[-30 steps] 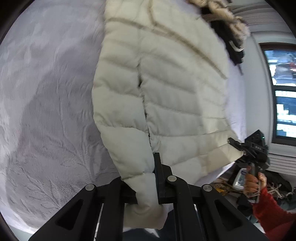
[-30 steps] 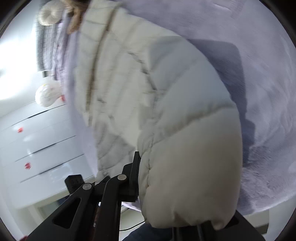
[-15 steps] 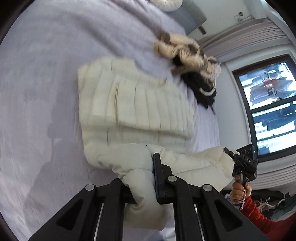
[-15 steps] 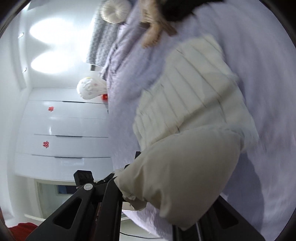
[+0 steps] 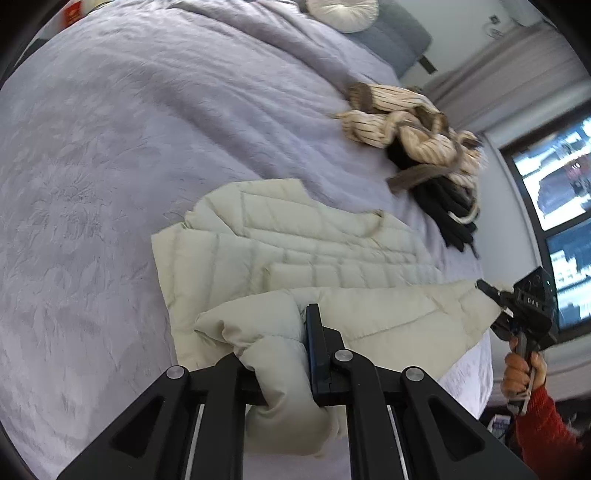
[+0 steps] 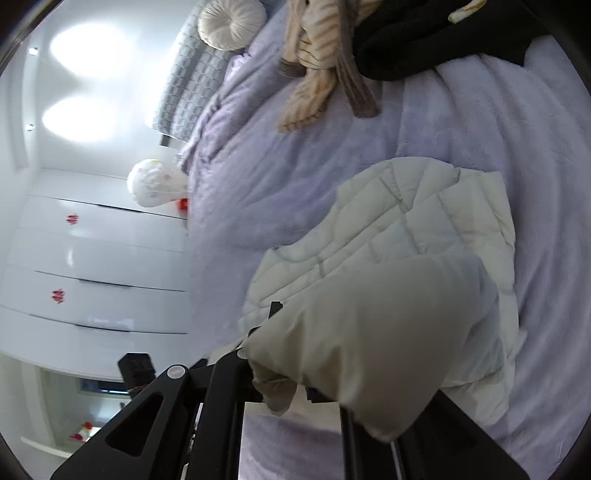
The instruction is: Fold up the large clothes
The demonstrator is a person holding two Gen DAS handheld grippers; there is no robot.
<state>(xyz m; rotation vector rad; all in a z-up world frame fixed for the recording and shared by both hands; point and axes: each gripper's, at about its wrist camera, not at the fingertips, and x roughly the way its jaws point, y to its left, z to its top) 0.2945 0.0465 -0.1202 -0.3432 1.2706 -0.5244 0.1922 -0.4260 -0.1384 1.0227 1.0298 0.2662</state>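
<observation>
Left wrist view
Left gripper (image 5: 291, 354): clamped on a bunched corner of the cream puffer jacket (image 5: 295, 251); padded fabric fills the gap between the jaws and bulges out below them.
Jacket position: lying on the lavender bedspread (image 5: 110, 166), lower part doubled back over the quilted body; the near edge is lifted off the bed and stretched between both grippers.
Right gripper (image 5: 487, 290): seen at the right edge, tips closed on the far corner of the jacket's lifted edge; a hand (image 5: 522, 373) with a red sleeve (image 5: 543, 432) holds its handle.
Other items: striped beige garment (image 5: 402, 122) and black garment (image 5: 447, 206) heaped together further up the bed, apart from the jacket; round cushion (image 5: 343, 13) at the head end.

Right wrist view
Right gripper: fingertips hidden under the jacket (image 6: 406, 258); fabric is pinched between the jaws and drapes over them.
Jacket position: on the bedspread (image 6: 295, 177), folded portion toward the camera.
Surroundings: white wardrobe doors (image 6: 92, 258) to the left.
</observation>
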